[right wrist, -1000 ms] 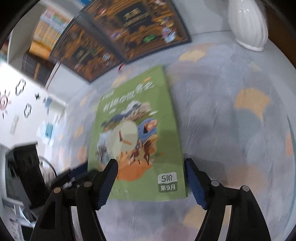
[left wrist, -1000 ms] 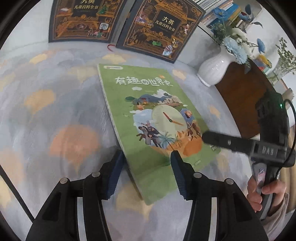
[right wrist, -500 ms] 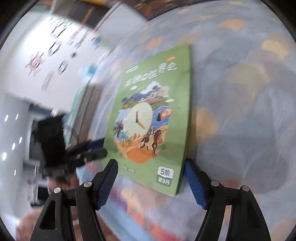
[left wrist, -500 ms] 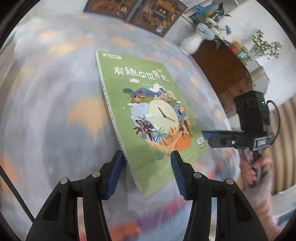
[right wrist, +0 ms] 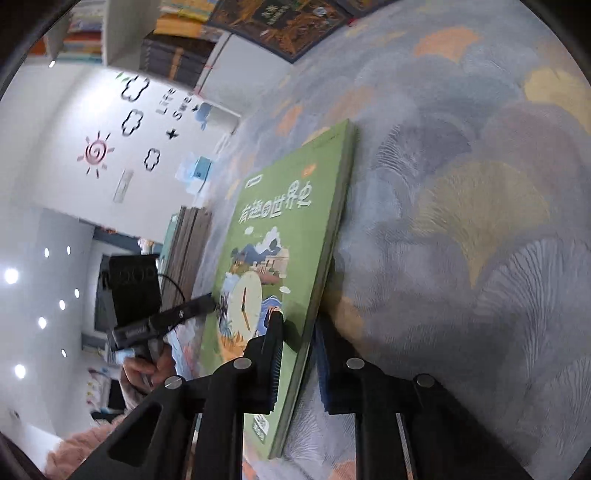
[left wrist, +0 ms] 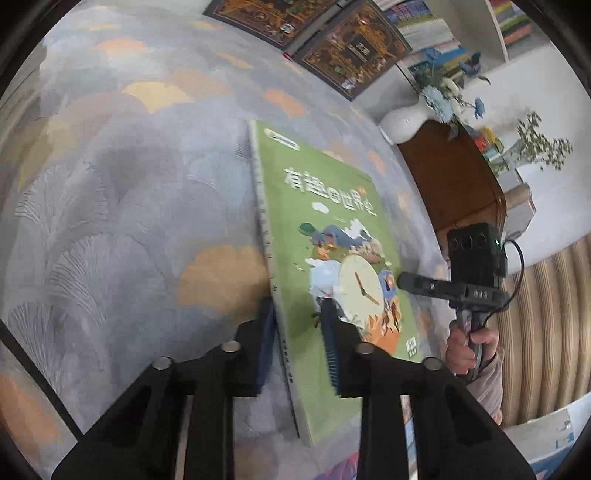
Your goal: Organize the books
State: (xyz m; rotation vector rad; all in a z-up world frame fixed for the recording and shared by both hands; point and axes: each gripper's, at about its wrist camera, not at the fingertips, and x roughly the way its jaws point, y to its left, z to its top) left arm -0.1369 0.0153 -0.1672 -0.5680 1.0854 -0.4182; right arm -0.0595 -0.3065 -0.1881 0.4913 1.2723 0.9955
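Green book (left wrist: 325, 258) tilted up off the patterned rug (left wrist: 129, 192), cover toward 3 o'clock in left view; left gripper (left wrist: 297, 343) clamped on its spine edge; right gripper (right wrist: 297, 354) clamped on the opposite edge. White vase (left wrist: 402, 125) holding blue flowers (left wrist: 439, 101) at 1 o'clock; two dark books (left wrist: 332, 40) at 12, leaning.

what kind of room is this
Likely a child's room or reading corner at home: a patterned carpet, bookshelves packed with books, and sun and cloud wall stickers.

Left gripper (left wrist: 297, 343): jaws closed, one pad on each face of a book's near left edge.
Right gripper (right wrist: 297, 354): jaws clamped across its near right edge.
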